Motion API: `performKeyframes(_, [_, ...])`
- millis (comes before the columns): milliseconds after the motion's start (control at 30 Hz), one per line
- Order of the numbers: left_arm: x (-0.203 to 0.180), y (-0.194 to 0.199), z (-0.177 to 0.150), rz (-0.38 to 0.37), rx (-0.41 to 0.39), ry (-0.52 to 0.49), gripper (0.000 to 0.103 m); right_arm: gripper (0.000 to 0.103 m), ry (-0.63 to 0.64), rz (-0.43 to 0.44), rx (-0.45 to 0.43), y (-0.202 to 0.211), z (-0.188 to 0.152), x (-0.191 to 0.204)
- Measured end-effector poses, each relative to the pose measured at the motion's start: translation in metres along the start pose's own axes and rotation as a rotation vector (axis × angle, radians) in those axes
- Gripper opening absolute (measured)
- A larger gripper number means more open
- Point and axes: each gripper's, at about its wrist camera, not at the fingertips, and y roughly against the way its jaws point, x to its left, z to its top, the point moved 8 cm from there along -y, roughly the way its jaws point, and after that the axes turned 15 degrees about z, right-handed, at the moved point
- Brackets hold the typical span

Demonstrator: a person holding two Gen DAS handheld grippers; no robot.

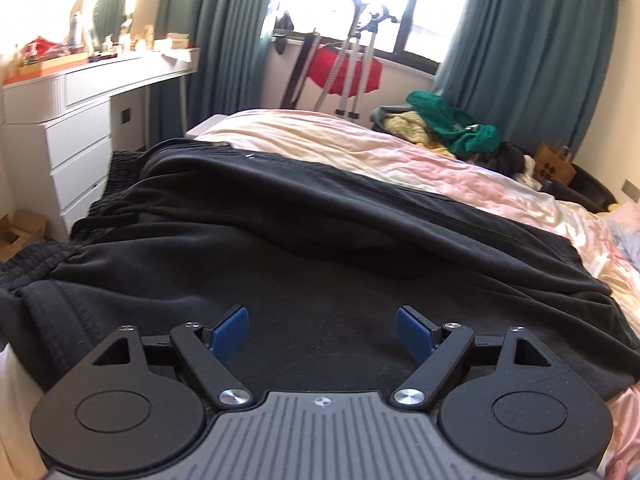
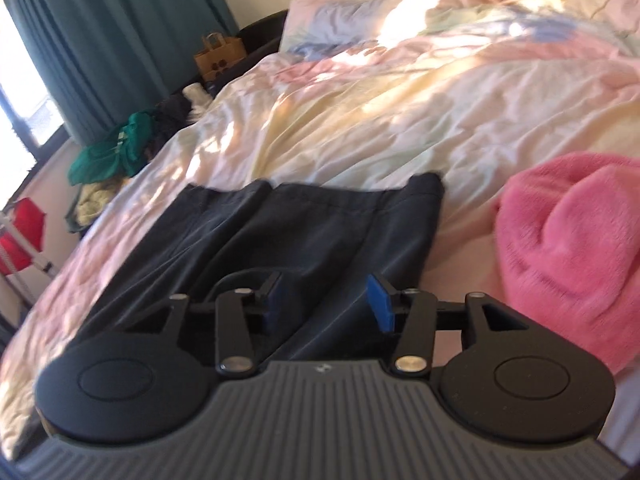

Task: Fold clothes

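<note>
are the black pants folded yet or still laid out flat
Laid out, not folded: the black pants stretch lengthwise across the bed, waistband and leg hems both showing.

The left wrist camera sits low behind its gripper (image 1: 322, 330), close over the black trousers (image 1: 280, 240) at the waistband end, and faces across the bed (image 1: 400, 152) toward the window (image 1: 344, 4), the teal curtains (image 1: 532, 60) and the white dresser (image 1: 80, 128). The right wrist camera sits just as low behind its own gripper (image 2: 325, 300), close over the trousers' hem end, and faces up the bed toward the pillows (image 2: 360, 12), with a pink towel (image 2: 568, 248) near on the right. Both views share the trousers, the pastel duvet, the curtain, the green garment (image 1: 452, 124) on the clothes pile and the brown paper bag (image 2: 218, 56) beyond the bed.
</note>
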Motion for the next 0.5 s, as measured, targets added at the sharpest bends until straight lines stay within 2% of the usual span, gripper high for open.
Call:
performKeyframes(167, [0.01, -0.001, -0.001, 0.033, 0.014, 0.053, 0.089, 0.049, 0.05, -0.139, -0.04, -0.011, 0.011, -0.032])
performKeyframes(200, [0.009, -0.003, -0.001, 0.037, 0.017, 0.056, 0.089, 0.049, 0.043, -0.141, -0.035, -0.014, 0.01, -0.038])
performKeyframes(267, [0.007, -0.006, -0.001, 0.044, 0.023, 0.06, 0.09, 0.068, 0.025, -0.139, -0.022, -0.02, 0.009, -0.05])
performKeyframes(300, [0.006, -0.008, -0.001, 0.045, 0.027, 0.062, 0.09, 0.074, -0.016, -0.12, -0.007, -0.022, 0.006, -0.053])
performKeyframes(367, [0.004, -0.011, -0.002, 0.047, 0.036, 0.067, 0.09, 0.073, -0.092, -0.074, 0.02, -0.025, 0.0, -0.057])
performKeyframes(500, [0.0, -0.017, -0.005, 0.049, 0.054, 0.077, 0.091, 0.072, -0.089, -0.05, 0.022, -0.032, -0.002, -0.053])
